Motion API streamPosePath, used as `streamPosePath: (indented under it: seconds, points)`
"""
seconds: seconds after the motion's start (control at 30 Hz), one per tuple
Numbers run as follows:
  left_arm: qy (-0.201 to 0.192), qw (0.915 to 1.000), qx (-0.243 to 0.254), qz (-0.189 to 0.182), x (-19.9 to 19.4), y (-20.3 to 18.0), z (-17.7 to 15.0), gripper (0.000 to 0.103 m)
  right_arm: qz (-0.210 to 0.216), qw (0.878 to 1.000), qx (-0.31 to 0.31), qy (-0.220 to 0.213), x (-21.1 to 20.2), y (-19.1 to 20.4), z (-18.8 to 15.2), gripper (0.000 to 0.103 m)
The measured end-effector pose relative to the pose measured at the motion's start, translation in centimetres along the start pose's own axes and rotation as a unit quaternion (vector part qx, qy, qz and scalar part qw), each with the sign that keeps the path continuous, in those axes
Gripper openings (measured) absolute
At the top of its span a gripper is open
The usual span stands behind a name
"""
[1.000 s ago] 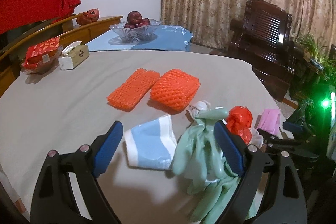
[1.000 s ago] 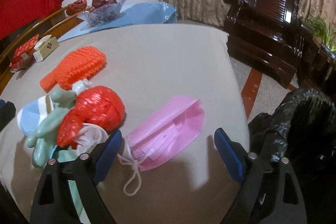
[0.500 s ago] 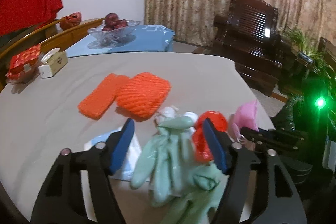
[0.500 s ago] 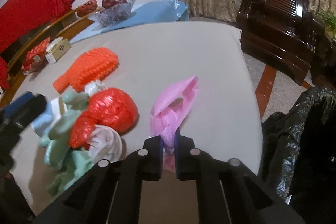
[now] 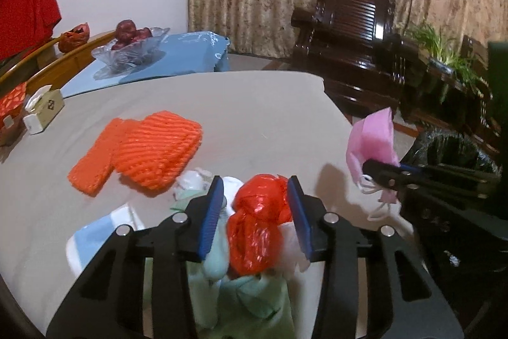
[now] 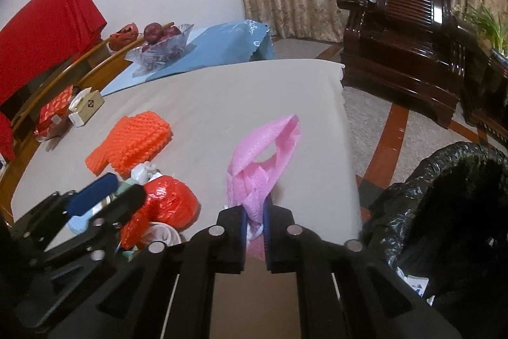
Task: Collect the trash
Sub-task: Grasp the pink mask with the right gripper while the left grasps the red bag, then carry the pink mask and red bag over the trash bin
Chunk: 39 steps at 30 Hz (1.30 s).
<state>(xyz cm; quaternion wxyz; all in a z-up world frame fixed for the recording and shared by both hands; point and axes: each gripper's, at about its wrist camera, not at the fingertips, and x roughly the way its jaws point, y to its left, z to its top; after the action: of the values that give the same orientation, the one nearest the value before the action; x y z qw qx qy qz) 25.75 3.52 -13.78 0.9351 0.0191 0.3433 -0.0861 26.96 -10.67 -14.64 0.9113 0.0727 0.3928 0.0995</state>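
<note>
While the right hand-held gripper [image 6: 254, 223] is clamped on the pink mask [image 6: 262, 161], the mask hangs lifted clear of the surface [image 6: 222, 104], near its edge and beside the black trash bag [image 6: 444, 196]. The left hand-held gripper [image 5: 255, 208] is partly open, its blue pads [image 5: 211, 212] flanking the red plastic wad [image 5: 258, 221] without a visible squeeze. The wad rests on the green gloves [image 5: 254, 297], near two orange foam nets [image 5: 152, 145].
</note>
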Motion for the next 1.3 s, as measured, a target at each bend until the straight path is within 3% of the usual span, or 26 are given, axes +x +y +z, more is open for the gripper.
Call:
streamPosePath:
  seconds: [0.27, 0.47, 0.6, 1.07, 1.3]
  points:
    - [0.027, 0.9995, 0.015, 0.001, 2.4, -1.2, -0.6, 0.045, 0.005, 1.0, 0.006, 0.008, 0.6, -0.2, -0.3, 0.008]
    - [0.025, 0.9996, 0.017, -0.003, 2.4, -0.8, -1.0, 0.027, 0.005, 1.0, 0.012, 0.004, 0.2, -0.6, -0.5, 0.008]
    - [0.004, 0.9998, -0.014, -0.015, 0.6, 0.2, -0.6, 0.015, 0.007, 1.0, 0.014, -0.004, -0.7, -0.9, -0.3, 0.008]
    - [-0.082, 0.996, -0.027, -0.025, -7.9, -0.7, 2.3, 0.014, 0.02, 0.999, 0.004, -0.05, -6.0, -0.3, 0.4, 0.008]
    - [-0.099, 0.9946, -0.015, -0.027, -11.4, -2.5, 1.9, 0.014, 0.015, 0.997, -0.006, -0.069, -9.4, -0.5, -0.1, 0.008]
